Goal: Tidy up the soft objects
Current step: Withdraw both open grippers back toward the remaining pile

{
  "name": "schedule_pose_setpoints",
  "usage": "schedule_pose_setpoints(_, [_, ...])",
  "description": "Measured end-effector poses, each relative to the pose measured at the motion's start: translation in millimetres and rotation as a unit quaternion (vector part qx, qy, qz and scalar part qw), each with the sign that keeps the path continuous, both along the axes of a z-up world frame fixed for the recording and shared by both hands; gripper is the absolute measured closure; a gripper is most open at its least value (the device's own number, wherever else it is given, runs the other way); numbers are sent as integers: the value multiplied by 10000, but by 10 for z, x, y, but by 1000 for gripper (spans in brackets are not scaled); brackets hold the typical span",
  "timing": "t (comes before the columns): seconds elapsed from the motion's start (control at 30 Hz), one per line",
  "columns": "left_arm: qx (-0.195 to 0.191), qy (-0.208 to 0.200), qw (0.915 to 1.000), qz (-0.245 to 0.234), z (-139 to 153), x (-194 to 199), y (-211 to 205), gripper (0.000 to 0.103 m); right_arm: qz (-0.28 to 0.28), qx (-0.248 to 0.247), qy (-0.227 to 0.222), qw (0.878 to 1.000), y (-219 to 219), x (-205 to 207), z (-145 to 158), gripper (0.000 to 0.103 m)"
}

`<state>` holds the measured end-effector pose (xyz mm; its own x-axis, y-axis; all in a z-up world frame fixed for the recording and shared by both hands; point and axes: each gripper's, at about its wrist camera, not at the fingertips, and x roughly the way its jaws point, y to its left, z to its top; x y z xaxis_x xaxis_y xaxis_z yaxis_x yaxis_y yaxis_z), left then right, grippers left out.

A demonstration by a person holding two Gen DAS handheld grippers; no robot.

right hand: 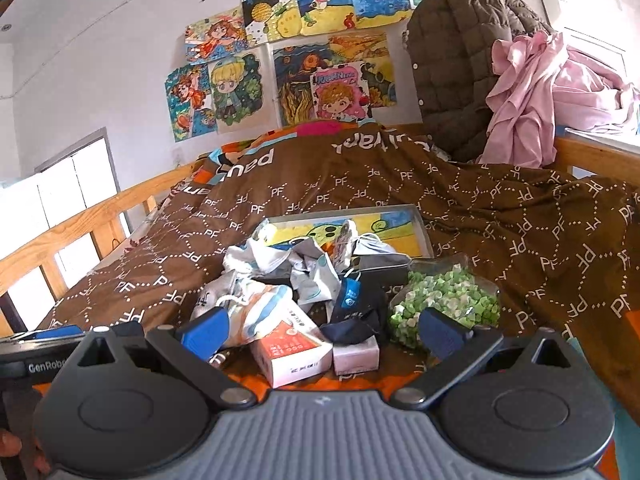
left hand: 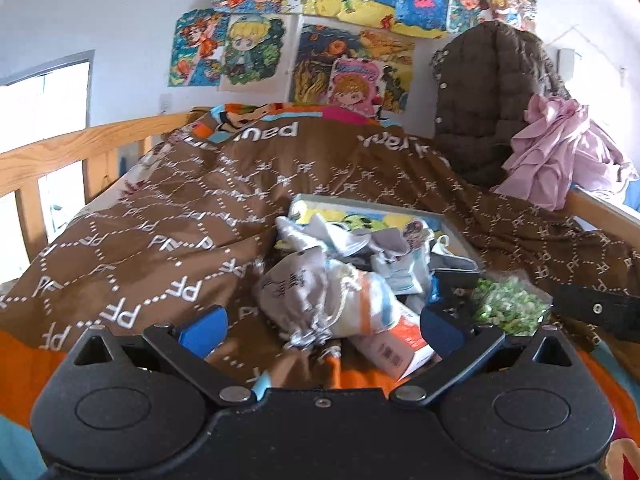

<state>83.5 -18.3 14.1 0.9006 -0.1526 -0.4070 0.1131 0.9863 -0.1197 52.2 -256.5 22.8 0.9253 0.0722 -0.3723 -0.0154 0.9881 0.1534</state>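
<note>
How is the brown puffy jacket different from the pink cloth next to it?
The brown jacket is dark, quilted in puffy squares and has pale buttons; the pink cloth is light, thin and smooth with loose wrinkles. The brown jacket stands taller, while the pink cloth droops lower, over the wooden rail. Both are soft and hang at the far right end of the bed.

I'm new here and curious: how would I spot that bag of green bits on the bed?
Find the brown bedspread, then the pile of small things on it. The bag lies at the pile's right edge, clear and full of green and white lumps.
</note>
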Motion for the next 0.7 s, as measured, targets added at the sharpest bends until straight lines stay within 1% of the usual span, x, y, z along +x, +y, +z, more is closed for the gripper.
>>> schedule_pose_setpoints(0.13, [-30,91,9997,217,-8,-29,61,1,120,-119,30,9999,78,1,-18,0])
schedule_pose_setpoints(0.3, [44,294,9979,575,-53,-16,128,1,242,-238,49,9994,158,10,-34,0])
schedule_pose_setpoints(0.4, [-2,378,9965,747,-59,8,179,1,310,-287,72,9991,197,28,-46,0])
schedule_pose_setpoints(0.53, [-50,454,9952,860,-67,31,207,1,432,-373,88,9983,255,42,-55,0])
schedule_pose_setpoints(0.6, [-11,513,9943,930,-78,46,208,1,495,-433,91,9978,293,49,-61,0])
schedule_pose_setpoints(0.7, [162,541,9913,1191,-84,55,197,1,610,-537,80,9967,354,58,-68,0])
